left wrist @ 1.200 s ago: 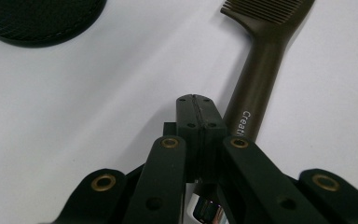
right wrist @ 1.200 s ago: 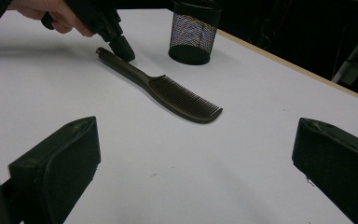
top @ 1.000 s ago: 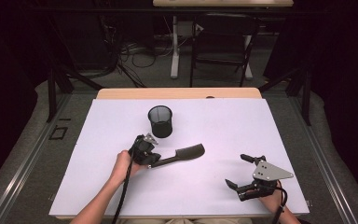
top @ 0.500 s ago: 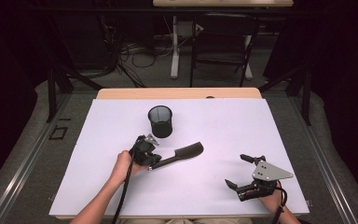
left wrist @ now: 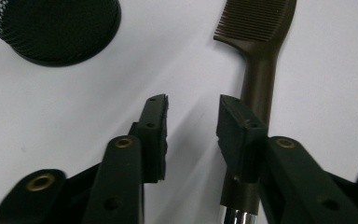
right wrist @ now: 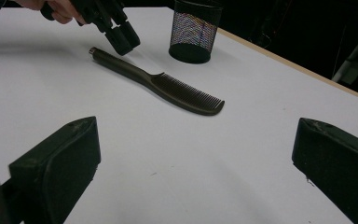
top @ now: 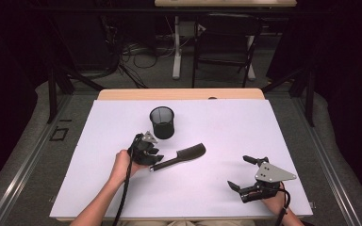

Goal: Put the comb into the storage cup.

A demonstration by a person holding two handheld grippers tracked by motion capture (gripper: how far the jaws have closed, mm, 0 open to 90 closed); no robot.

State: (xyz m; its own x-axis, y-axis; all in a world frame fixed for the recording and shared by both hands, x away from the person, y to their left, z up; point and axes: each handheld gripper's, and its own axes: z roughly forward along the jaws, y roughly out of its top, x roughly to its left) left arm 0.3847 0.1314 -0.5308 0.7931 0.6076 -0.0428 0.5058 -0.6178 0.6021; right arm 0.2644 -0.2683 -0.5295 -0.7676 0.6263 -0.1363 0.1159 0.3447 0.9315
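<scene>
My left gripper (left wrist: 191, 119), jaws just parted and empty, hovers over the dark brown plastic comb (left wrist: 256, 70), whose handle lies under its right jaw. I should centre before closing.

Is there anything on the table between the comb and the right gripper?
No. Between the comb and the right gripper lies bare white table, as the high view and right gripper view show.

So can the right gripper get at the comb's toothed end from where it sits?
Probably yes: the right gripper stands open, bare table lies between it and the comb, and the left gripper is at the handle end.
</scene>
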